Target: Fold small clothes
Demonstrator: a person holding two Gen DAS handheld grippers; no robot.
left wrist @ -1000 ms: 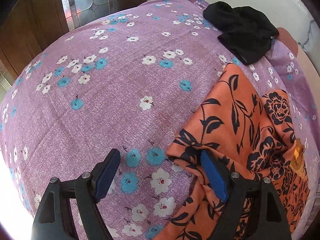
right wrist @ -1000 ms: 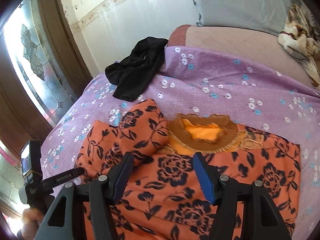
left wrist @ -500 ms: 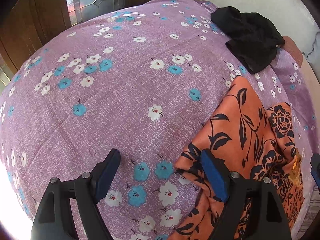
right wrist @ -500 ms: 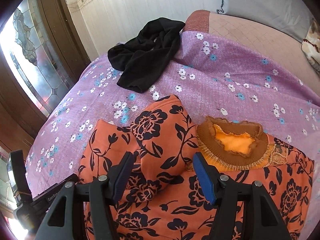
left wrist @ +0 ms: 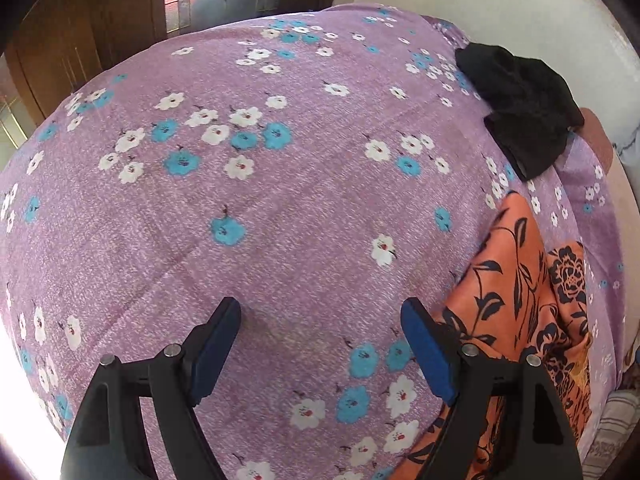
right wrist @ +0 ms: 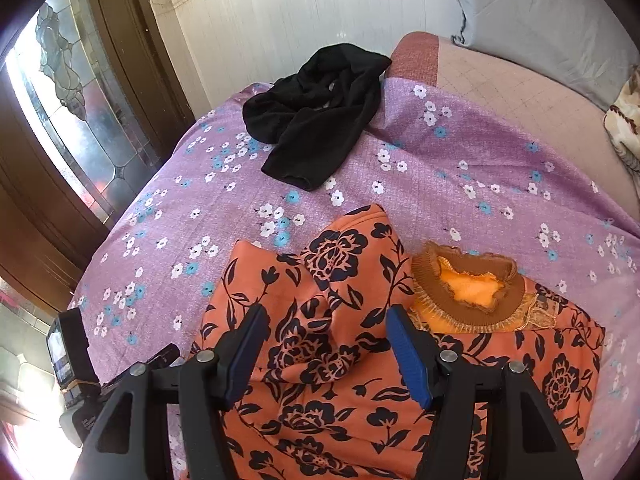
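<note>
Bedroom setting: wood-framed leaded-glass door [right wrist: 68,120] at far left of the right wrist view, pale wall behind, bed covered by a purple floral bedsheet [left wrist: 280,208].

Landmark for all positions: the orange floral garment [right wrist: 344,320], laid on the sheet.

1. Left gripper [left wrist: 320,340]. Left of the garment, over bare sheet. Jaws spread wide, nothing between the blue pads. Its right finger [left wrist: 428,356] sits just at the garment's left edge; whether it touches the cloth cannot be told. In the left wrist view the garment [left wrist: 516,280] occupies the lower right. In the right wrist view this gripper's body and its small screen appear at the lower left, beside the garment's left border.

2. Orange floral garment. Black flower-and-leaf print on orange. Left sleeve [right wrist: 352,256] folded inward across the body, forming a raised flap. Brown ribbed neckline [right wrist: 468,292] with lighter orange lining to the right of that flap. Right portion lies flat.

3. Right gripper [right wrist: 324,344]. Directly above the garment, near the folded sleeve. Jaws wide apart, gripping nothing.

4. Black garment [right wrist: 320,112]. Crumpled heap beyond the orange garment, toward the wall, well apart from it, at the sheet's far edge.

5. Grey pillow [right wrist: 540,12]. Beyond and to the right of the orange garment, on the uncovered pinkish mattress [right wrist: 500,80].

6. Patterned blanket [right wrist: 624,128]. Far right edge, partly cut off.
</note>
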